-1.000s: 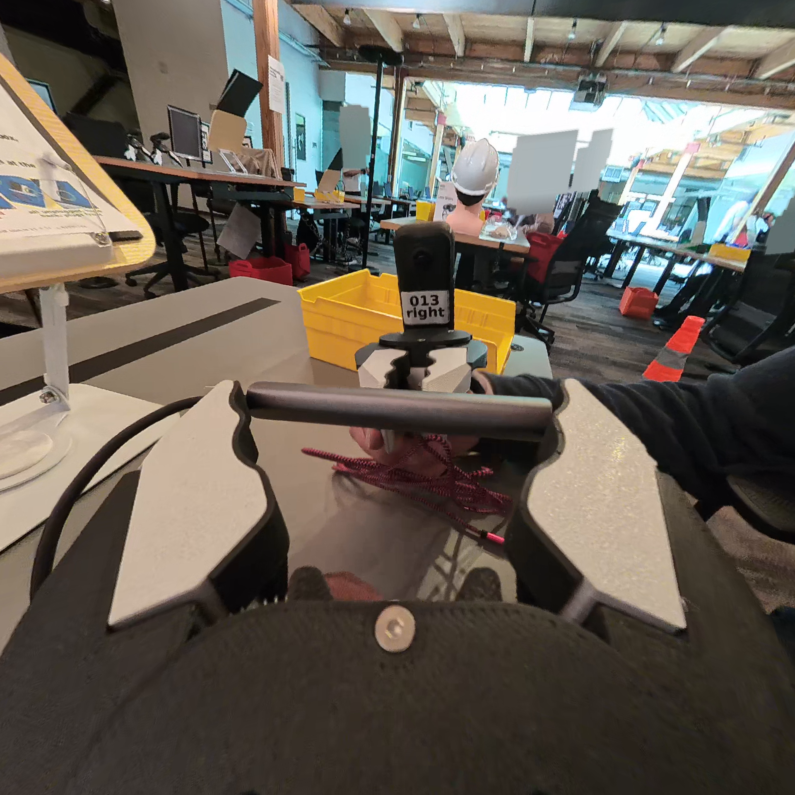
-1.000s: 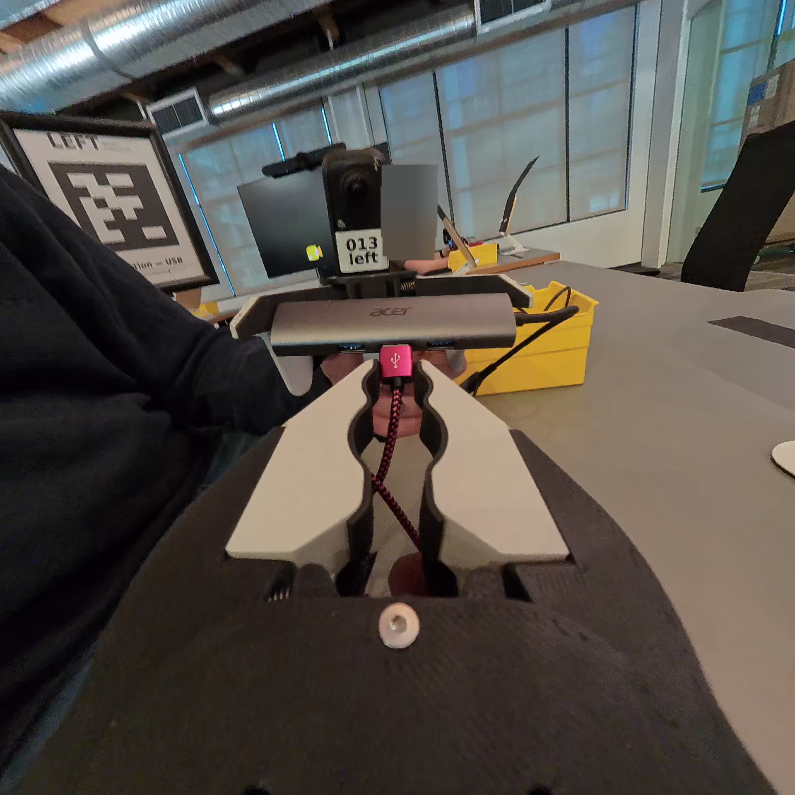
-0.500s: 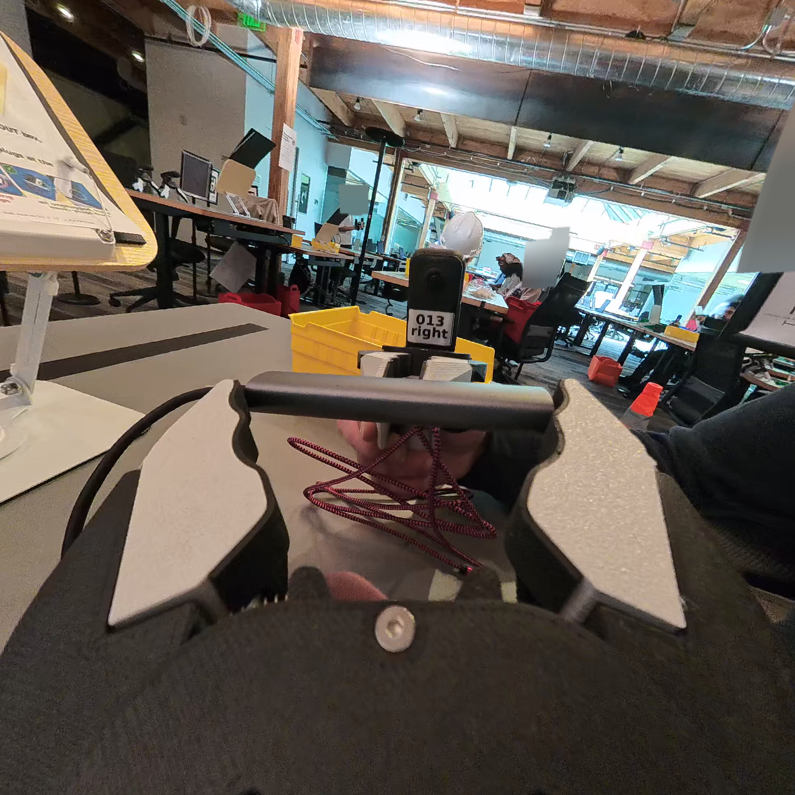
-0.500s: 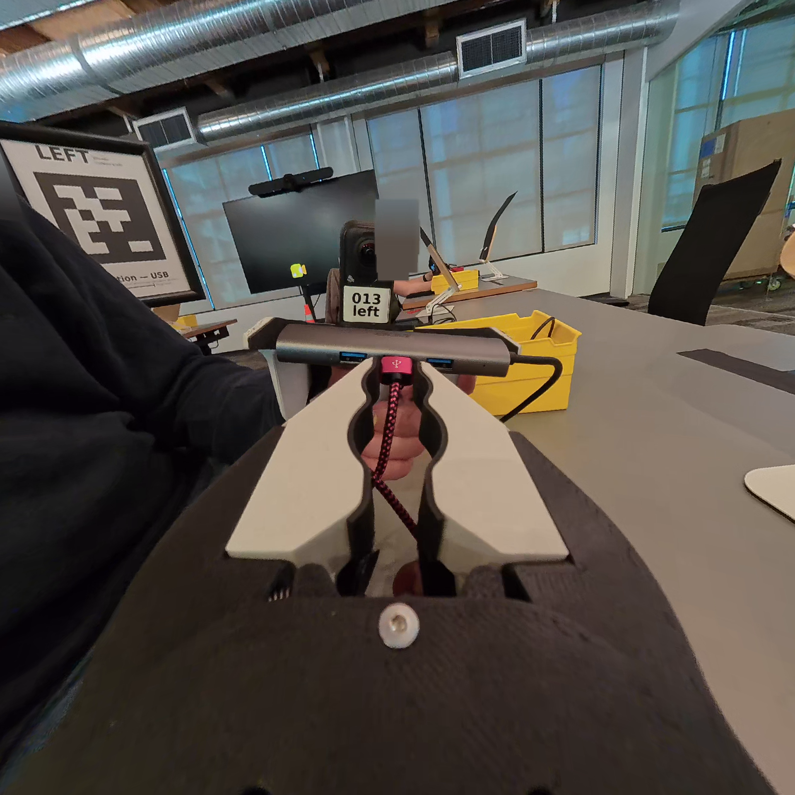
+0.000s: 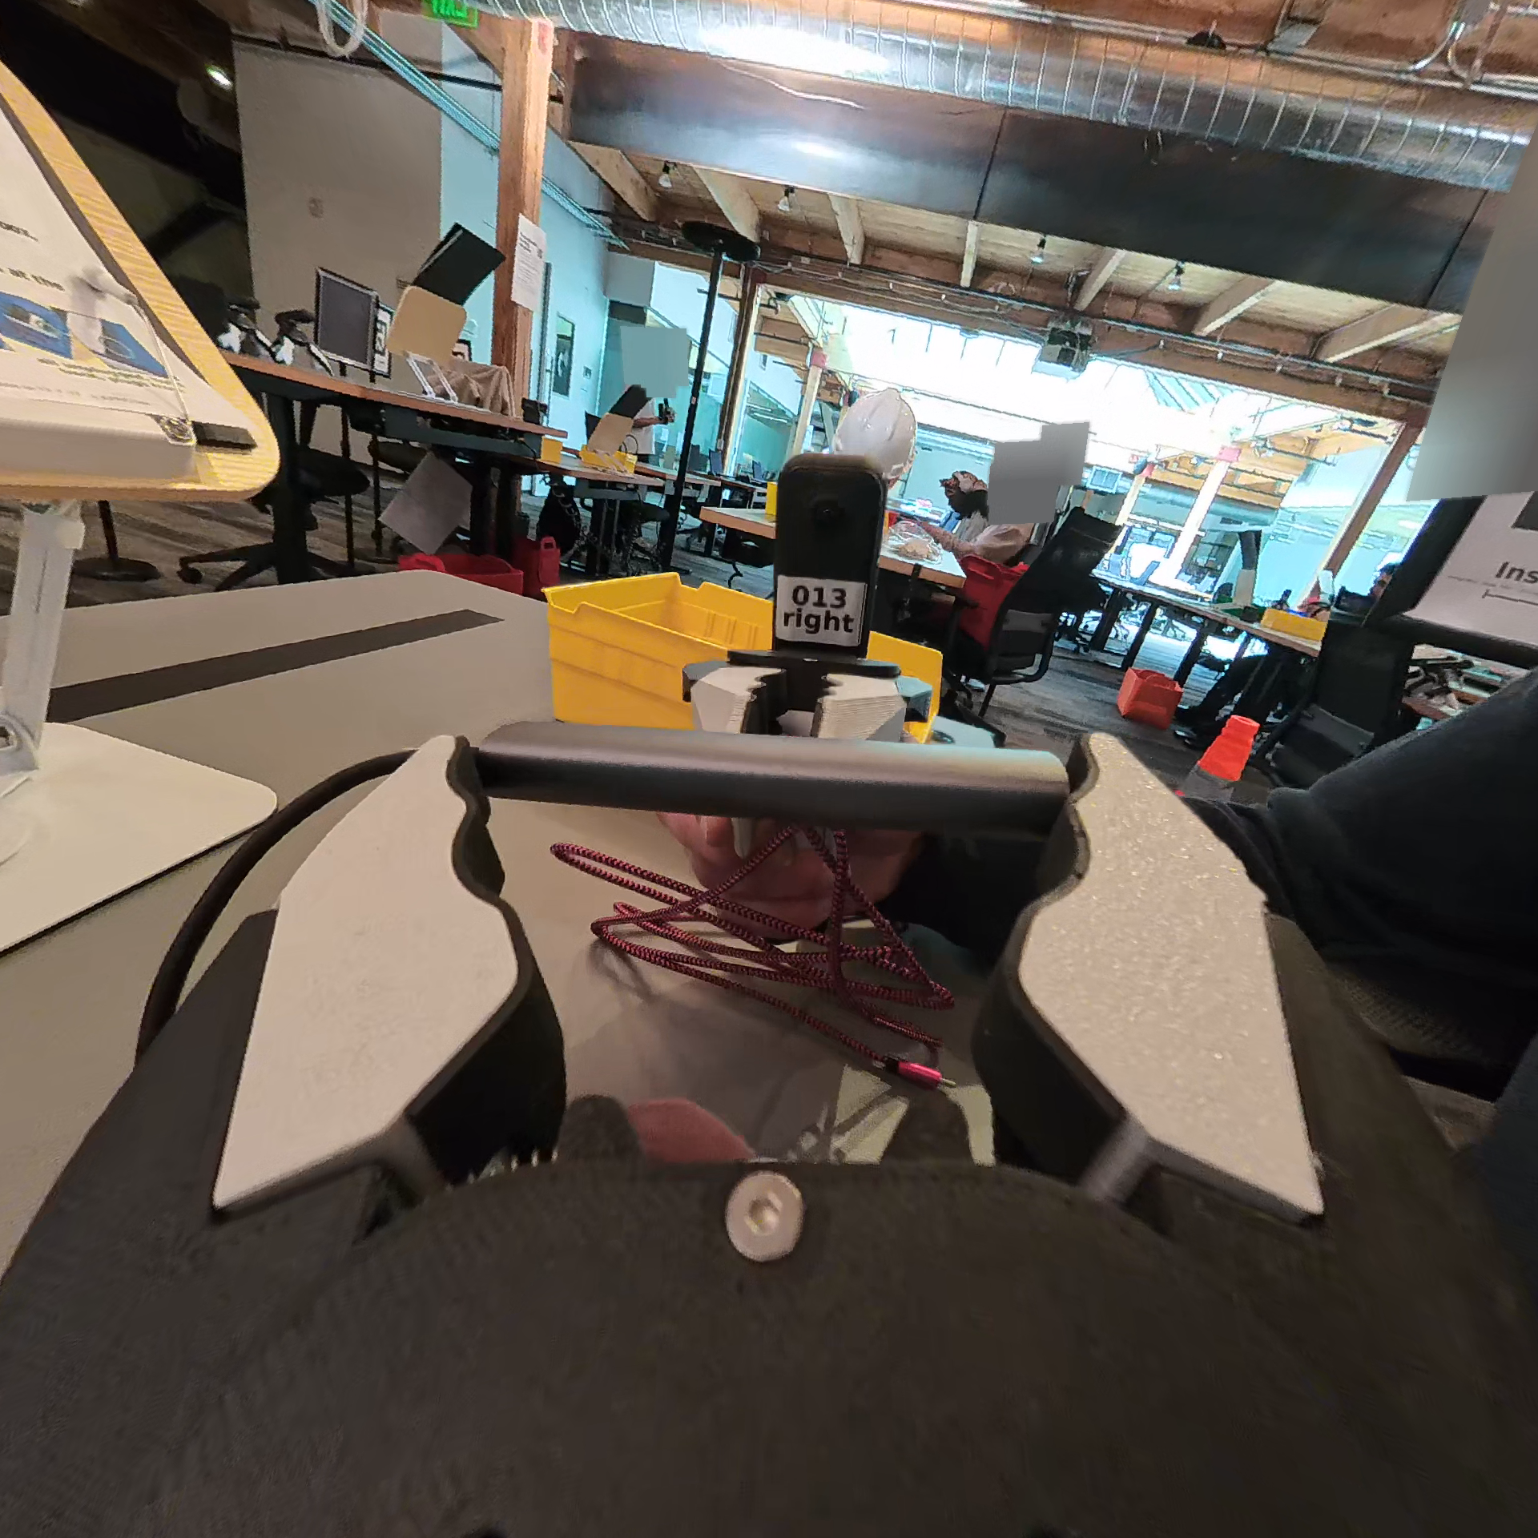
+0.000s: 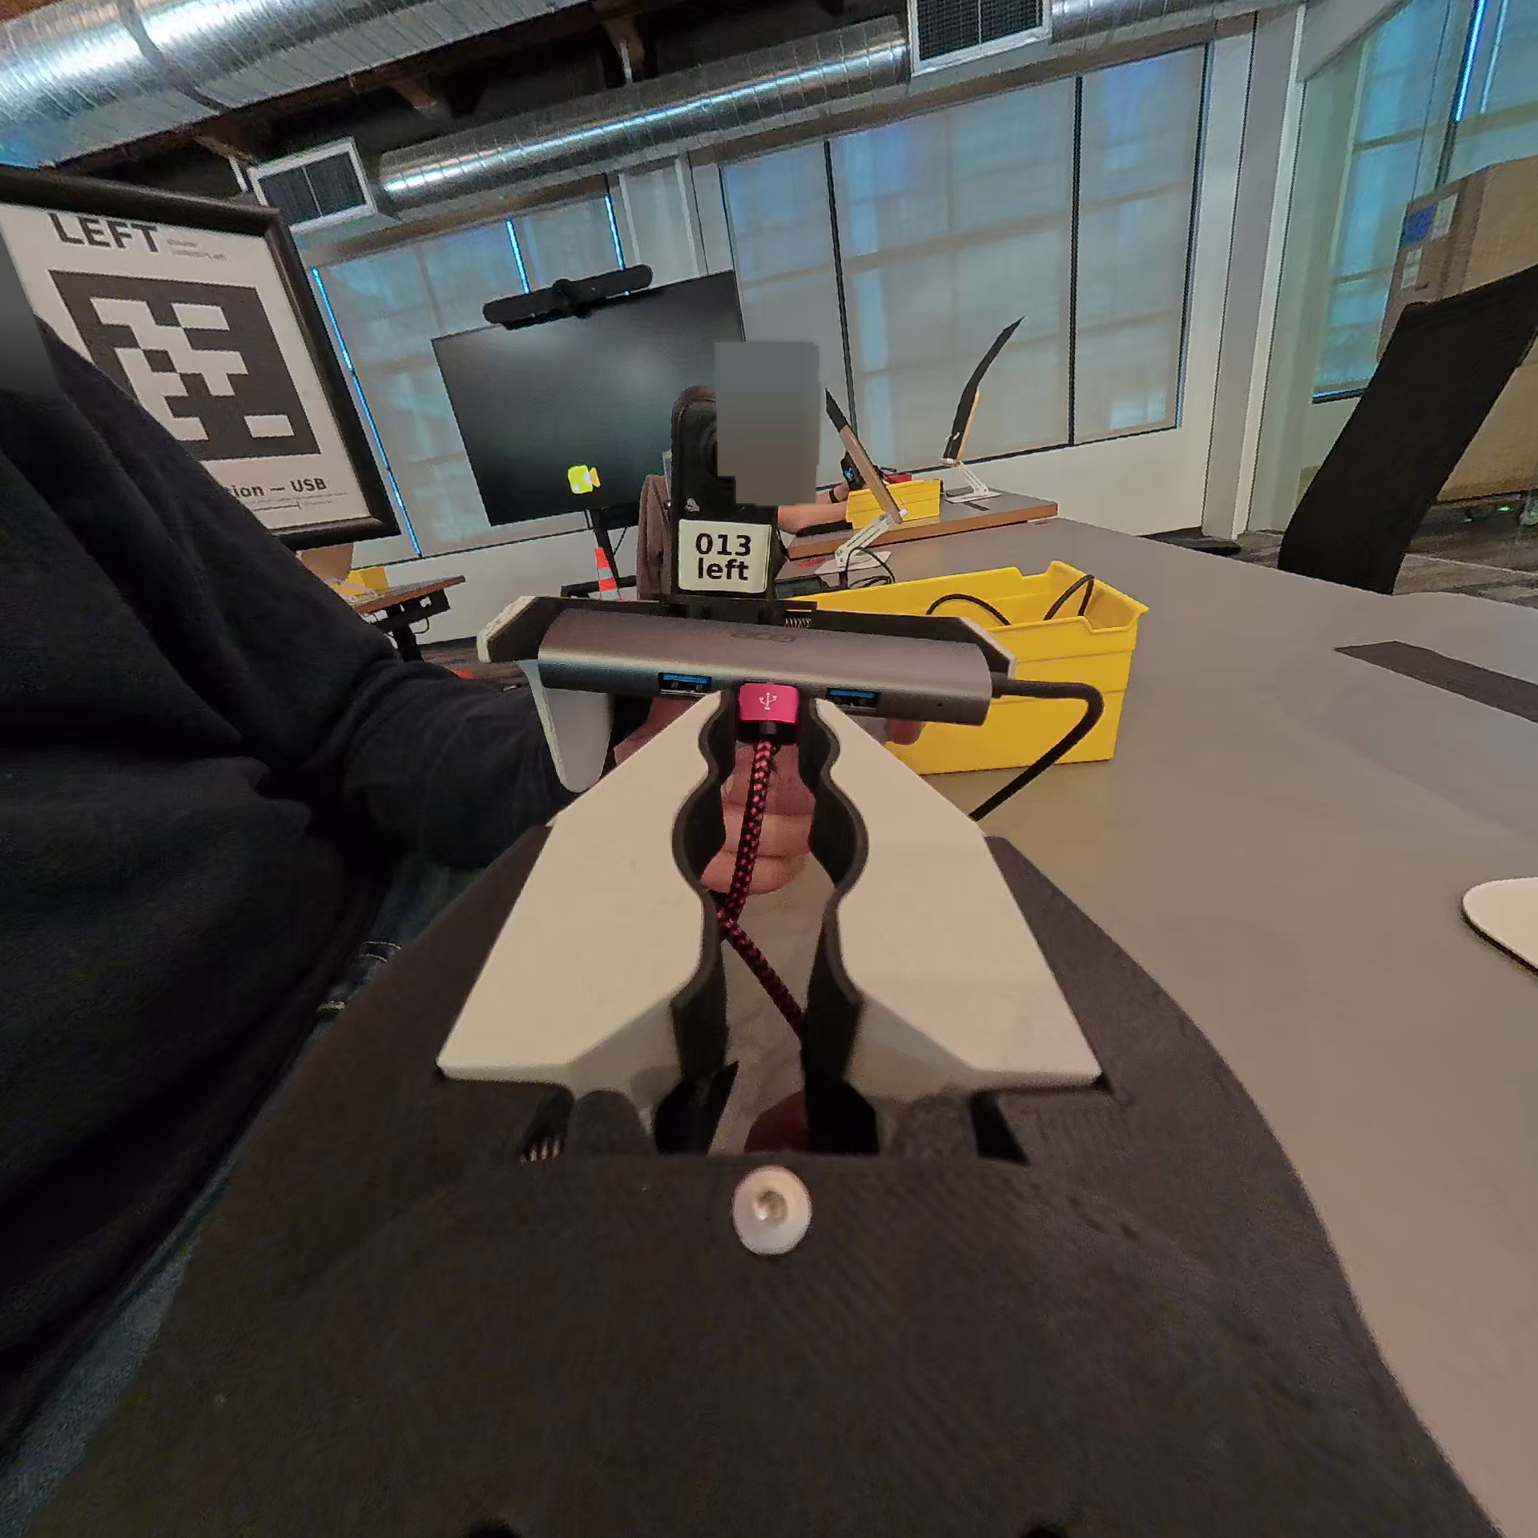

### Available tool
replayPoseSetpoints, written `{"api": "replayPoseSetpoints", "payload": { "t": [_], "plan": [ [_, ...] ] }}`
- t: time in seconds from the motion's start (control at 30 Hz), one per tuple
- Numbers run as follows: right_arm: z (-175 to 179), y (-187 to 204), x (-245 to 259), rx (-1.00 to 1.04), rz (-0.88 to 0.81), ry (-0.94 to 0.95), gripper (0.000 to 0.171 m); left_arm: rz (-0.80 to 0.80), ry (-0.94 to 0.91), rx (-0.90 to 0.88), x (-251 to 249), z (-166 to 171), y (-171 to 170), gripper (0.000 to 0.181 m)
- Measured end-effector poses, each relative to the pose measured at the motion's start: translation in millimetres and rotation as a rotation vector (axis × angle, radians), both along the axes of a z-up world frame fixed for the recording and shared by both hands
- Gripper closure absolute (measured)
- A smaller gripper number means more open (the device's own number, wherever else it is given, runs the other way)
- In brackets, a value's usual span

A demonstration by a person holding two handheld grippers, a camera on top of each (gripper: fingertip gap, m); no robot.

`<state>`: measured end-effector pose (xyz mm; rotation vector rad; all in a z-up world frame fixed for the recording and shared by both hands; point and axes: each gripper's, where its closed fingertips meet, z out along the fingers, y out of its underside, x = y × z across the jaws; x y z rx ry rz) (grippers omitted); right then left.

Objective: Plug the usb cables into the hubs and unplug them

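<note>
My left gripper [image 5: 770,782] is shut on a grey USB hub [image 5: 770,774], gripping it lengthwise by its two ends, above the grey table [image 5: 250,666]. In the right wrist view the hub [image 6: 766,657] faces me with its ports. My right gripper [image 6: 767,717] is shut on the pink plug [image 6: 767,703] of a pink braided cable [image 6: 749,832]. The plug's shell sits against the hub's middle port, with no metal showing. The cable's loose coils [image 5: 749,940] lie below the hub, its small end plug [image 5: 915,1074] free. The right gripper [image 5: 799,707] shows just beyond the hub.
A yellow bin [image 5: 649,657] stands behind the grippers; it holds black cables [image 6: 1074,595]. The hub's black lead [image 6: 1049,749] trails to the table. A white stand base [image 5: 100,832] with a board is at left. A dark sleeve [image 6: 208,707] fills one side. My left and right fingertips are right by each other.
Both grippers have tilted and shifted together with hub and plug still joined. The pink cable's coils have been drawn up and shifted on the table. Both grips are unchanged.
</note>
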<state>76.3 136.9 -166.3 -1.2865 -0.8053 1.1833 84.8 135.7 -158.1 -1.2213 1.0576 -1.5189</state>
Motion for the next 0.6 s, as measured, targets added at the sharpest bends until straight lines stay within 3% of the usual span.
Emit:
{"api": "replayPoseSetpoints", "payload": {
  "t": [0.5, 0.6],
  "plan": [
    [8.1, -8.1, 8.4, 0.035, -0.012, -0.001, 0.158, 0.066, 0.04, 0.087, 8.0, 7.2, -7.4, 0.056],
    [19.1, -7.6, 30.7, 0.023, -0.033, 0.093, 0.158, 0.093, -0.076, 0.002, -14.5, 26.1, 12.9, 0.056]
  ]
}}
